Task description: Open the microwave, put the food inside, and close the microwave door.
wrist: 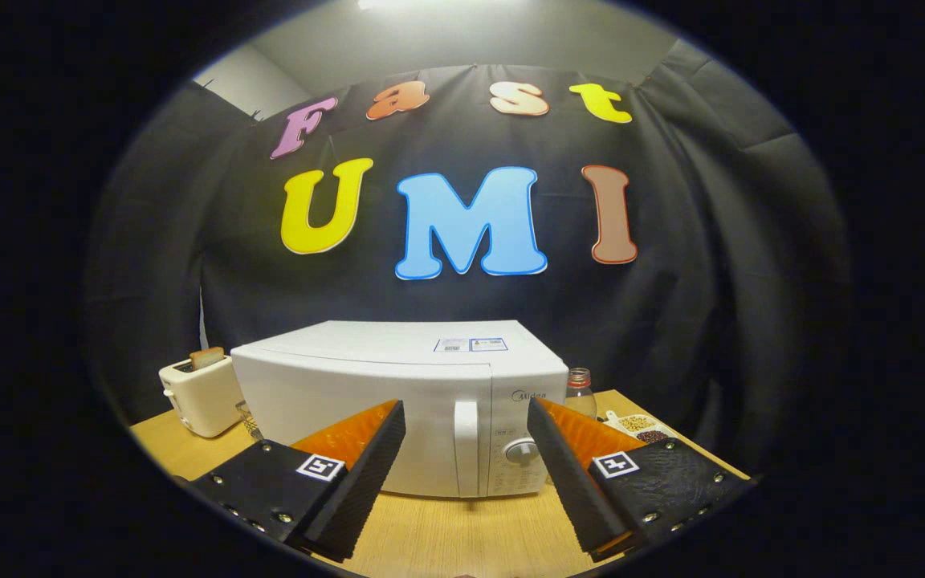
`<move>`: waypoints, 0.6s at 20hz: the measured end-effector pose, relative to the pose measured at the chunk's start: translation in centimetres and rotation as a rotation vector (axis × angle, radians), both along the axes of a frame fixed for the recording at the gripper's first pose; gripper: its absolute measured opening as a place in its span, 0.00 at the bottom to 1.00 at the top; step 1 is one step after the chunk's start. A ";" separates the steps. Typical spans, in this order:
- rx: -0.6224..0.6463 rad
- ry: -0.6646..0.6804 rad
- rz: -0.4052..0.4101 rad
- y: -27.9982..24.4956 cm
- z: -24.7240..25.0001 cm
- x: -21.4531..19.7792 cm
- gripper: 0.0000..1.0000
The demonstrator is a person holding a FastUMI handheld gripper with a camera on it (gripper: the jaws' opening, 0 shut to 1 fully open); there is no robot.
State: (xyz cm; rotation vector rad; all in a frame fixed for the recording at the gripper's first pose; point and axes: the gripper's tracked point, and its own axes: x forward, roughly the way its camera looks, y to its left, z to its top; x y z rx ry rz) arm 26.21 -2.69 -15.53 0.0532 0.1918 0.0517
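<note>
Closed microwave (366,401) on wooden table (446,538); gripper (466,417) fingers apart.

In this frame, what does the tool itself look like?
The tool has two wedge-shaped fingers with ribbed inner faces, bolted to flat plates with a row of screws. Each plate carries a small square black-and-white marker. The fingers stand apart, empty, with the closed white microwave beyond them.

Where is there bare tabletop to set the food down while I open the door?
Bare wood lies between the gripper, whose fingers stand open and empty, and the shut microwave. A second strip runs ahead of the toaster. Right of the microwave is crowded: a bottle and a dish of snacks fill that corner of the table.
</note>
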 end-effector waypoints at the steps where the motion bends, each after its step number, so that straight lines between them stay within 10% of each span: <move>1: -0.004 0.017 0.002 0.0 -0.8 0.6 0.97; 9: -0.014 0.120 0.015 0.3 -6.6 4.4 0.97; 12: 0.011 0.179 0.019 0.6 -8.8 5.1 0.79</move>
